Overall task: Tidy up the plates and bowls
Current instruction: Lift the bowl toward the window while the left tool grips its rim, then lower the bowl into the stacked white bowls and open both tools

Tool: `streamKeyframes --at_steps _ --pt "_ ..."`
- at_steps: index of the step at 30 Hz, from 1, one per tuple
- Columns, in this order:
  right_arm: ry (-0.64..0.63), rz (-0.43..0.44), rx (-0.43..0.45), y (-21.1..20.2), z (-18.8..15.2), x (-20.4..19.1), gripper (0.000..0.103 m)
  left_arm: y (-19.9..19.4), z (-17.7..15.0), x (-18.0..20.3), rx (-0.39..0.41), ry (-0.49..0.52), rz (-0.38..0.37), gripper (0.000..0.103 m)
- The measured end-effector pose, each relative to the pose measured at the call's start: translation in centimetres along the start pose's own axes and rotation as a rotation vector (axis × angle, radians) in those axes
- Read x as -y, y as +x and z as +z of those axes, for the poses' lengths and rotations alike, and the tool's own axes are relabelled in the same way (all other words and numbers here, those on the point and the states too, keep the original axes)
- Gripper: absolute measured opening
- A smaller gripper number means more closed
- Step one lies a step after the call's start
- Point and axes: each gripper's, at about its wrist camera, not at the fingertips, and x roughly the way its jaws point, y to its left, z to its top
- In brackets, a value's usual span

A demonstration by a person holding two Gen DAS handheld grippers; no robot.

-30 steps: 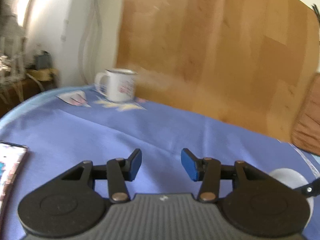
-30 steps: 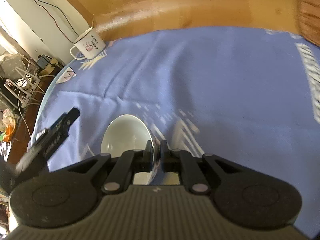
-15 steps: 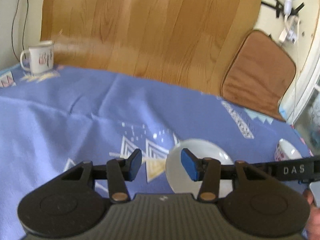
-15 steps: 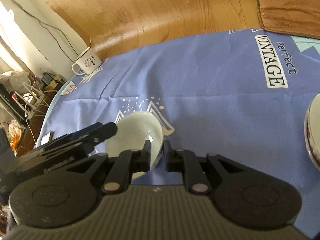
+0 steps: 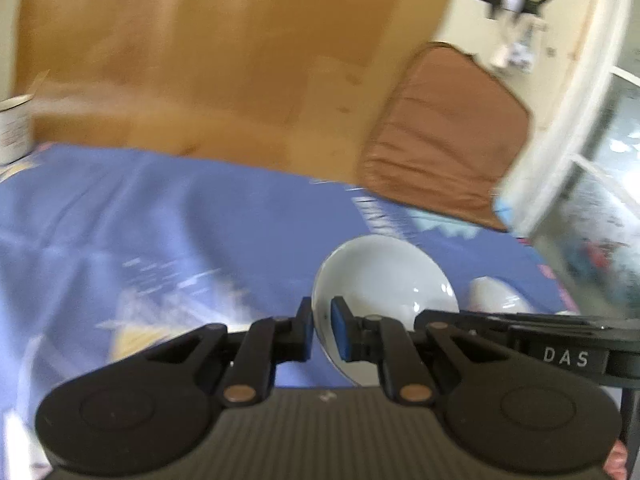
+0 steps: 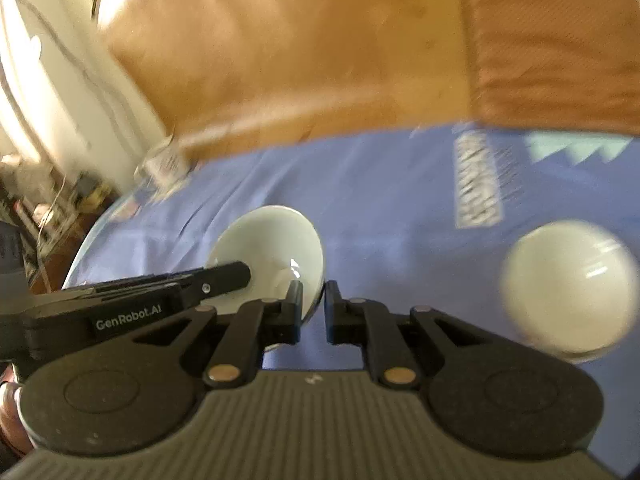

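Two grippers, one white bowl [image 5: 384, 276] pinched between them: left gripper [image 5: 322, 334] clamps its left rim, right gripper [image 6: 312, 312] its right rim, above the blue tablecloth [image 6: 380, 184]. Second bowl [image 6: 568, 288] sits right. One mug [image 5: 14, 128] far back.

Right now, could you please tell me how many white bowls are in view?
2. One white bowl is gripped at its rim between both tools, the left tool and right tool. The second bowl sits on the blue tablecloth, to its right. Others may be out of frame.
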Motion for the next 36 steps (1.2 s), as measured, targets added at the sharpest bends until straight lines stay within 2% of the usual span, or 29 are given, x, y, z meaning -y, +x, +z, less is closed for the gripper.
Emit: streamKeyframes --at_steps 5,11,14,23,27,29,30,36 --pt "0.002 -0.134 0.112 -4.6 0.6 3.7 0.014 3.4 1.3 6.3 -0.032 0.069 -0.111 0.011" --pt "0.083 -0.228 0.138 -6.6 0.0 8.6 0.014 7.5 1.0 11.4 -0.088 0.130 -0.148 0.011" --pt "0.109 -0.245 0.131 -6.4 -0.6 9.9 0.014 9.1 0.7 12.3 -0.120 0.130 -0.136 0.012" --pt "0.124 -0.254 0.137 -5.2 -1.3 10.4 0.017 9.9 0.3 13.4 -0.119 0.173 -0.057 0.012" --pt "0.096 -0.291 0.171 -5.3 -1.4 10.0 0.018 9.5 0.3 13.7 -0.083 0.206 -0.025 0.023" --pt "0.080 -0.325 0.193 -5.4 -1.5 9.8 0.031 9.0 0.3 13.8 -0.056 0.225 -0.006 0.029" --pt "0.074 -0.336 0.208 -5.5 -1.6 9.8 0.032 8.7 0.3 13.8 -0.038 0.232 0.001 0.033" --pt "0.069 -0.344 0.263 -6.2 -1.8 8.9 0.032 7.0 0.2 13.6 0.016 0.259 0.056 0.036"
